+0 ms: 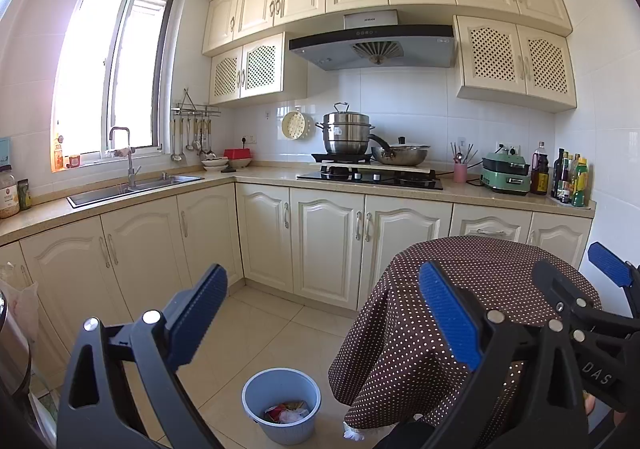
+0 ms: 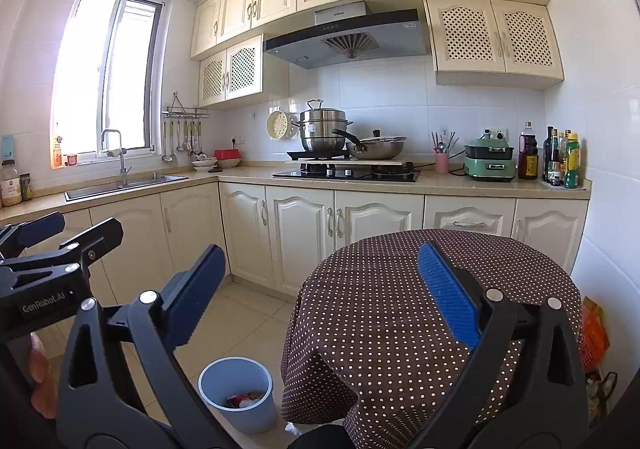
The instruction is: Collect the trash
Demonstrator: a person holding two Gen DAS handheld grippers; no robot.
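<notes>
Below the left gripper (image 1: 324, 313), spread wide and carrying nothing, the blue bin (image 1: 281, 405) is sitting on the tile floor (image 1: 256, 325), already holding wrappers. From the right wrist, the right gripper (image 2: 320, 291) is also gaping empty over the polka-dot table (image 2: 380, 289); no loose trash showing, so collection looks done or nearly so.

Dotted cloth table cover (image 2: 400, 289), seemingly plastic bin (image 1: 280, 405), glossy floor tiles (image 1: 264, 329).
</notes>
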